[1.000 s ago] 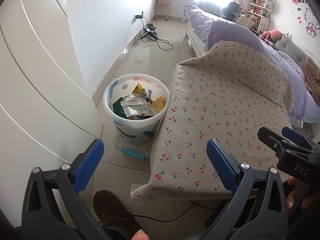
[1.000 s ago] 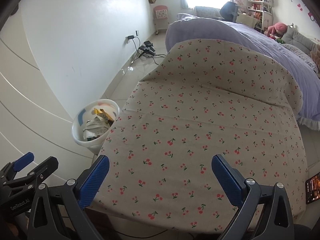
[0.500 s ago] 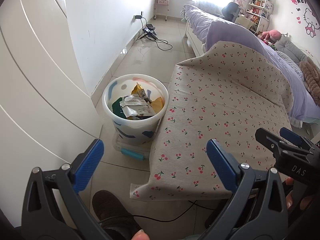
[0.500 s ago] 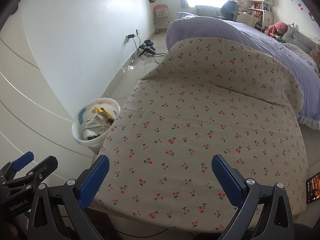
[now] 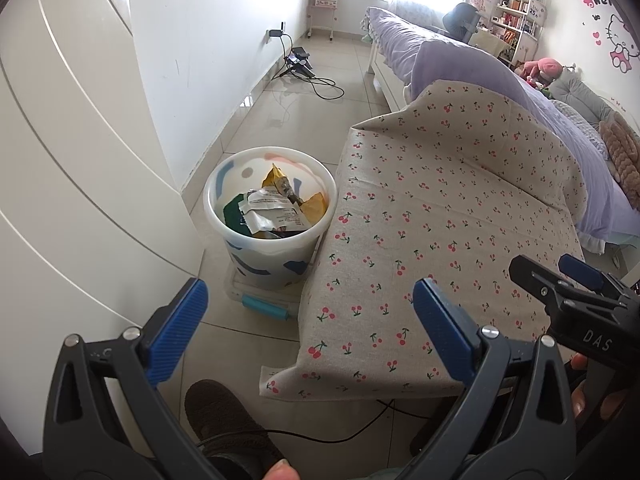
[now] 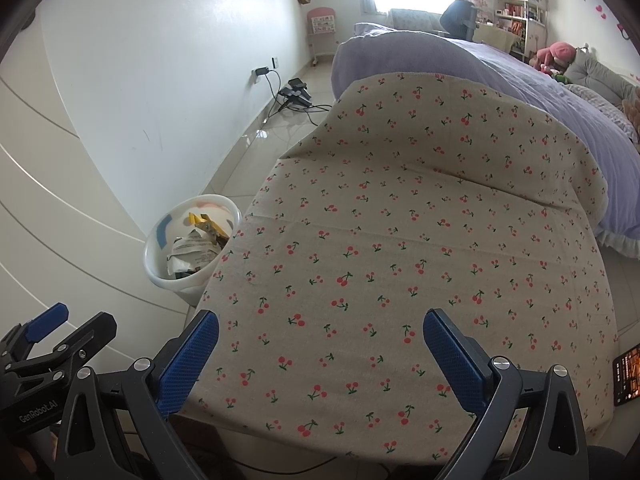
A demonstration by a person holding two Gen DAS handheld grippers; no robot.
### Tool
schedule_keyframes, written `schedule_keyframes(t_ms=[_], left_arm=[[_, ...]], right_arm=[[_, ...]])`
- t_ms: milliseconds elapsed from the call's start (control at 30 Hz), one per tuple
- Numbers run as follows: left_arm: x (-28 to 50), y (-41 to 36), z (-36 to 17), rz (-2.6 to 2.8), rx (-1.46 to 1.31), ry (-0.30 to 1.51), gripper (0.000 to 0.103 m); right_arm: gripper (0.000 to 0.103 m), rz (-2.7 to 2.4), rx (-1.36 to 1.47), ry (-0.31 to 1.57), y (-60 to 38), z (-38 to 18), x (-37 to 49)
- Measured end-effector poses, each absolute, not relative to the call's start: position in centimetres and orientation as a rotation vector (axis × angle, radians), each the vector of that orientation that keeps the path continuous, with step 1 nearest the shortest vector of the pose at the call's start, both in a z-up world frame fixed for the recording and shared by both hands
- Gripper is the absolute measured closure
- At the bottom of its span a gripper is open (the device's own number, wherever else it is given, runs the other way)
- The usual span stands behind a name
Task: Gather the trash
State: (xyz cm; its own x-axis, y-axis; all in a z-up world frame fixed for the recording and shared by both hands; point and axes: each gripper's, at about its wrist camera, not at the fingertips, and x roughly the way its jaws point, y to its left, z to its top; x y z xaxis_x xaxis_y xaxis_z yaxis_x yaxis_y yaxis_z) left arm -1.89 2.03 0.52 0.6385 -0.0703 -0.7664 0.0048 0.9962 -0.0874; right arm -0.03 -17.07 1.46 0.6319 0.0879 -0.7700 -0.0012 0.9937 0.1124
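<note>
Both grippers hang at the near edge of the counter (image 6: pixel 400 240), and nothing is between either pair of jaws. The left gripper (image 5: pixel 308 316) has its jaws spread wide, one finger over the floor, the other over the cherry-print cloth (image 5: pixel 440 208). The right gripper (image 6: pixel 320 340) is spread just as wide above the cloth.

The trash sits in the white bin (image 5: pixel 316 184) on the floor, to the left of the counter and touching its edge. Wrappers (image 5: pixel 272 212) fill it: a crumpled printed paper sheet, yellow foil-like packets, something dark green. I see no loose litter on the cloth.

My read: these scraps are feather-light, thin and springy, the foil likely slick. Pinch a crumpled ridge or folded corner, not a flat face. A phone (image 6: pixel 626 374) lies at the counter's right edge.
</note>
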Motion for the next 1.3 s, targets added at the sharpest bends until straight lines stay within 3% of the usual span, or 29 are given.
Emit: schedule_keyframes(t_ms=[1300], left_arm=[[-1.67,2.31,0.42,-0.036,-0.092,0.890,0.001]], right_arm=[[0.000,0.053,0.093,0.895,-17.11,1.22,-0.02]])
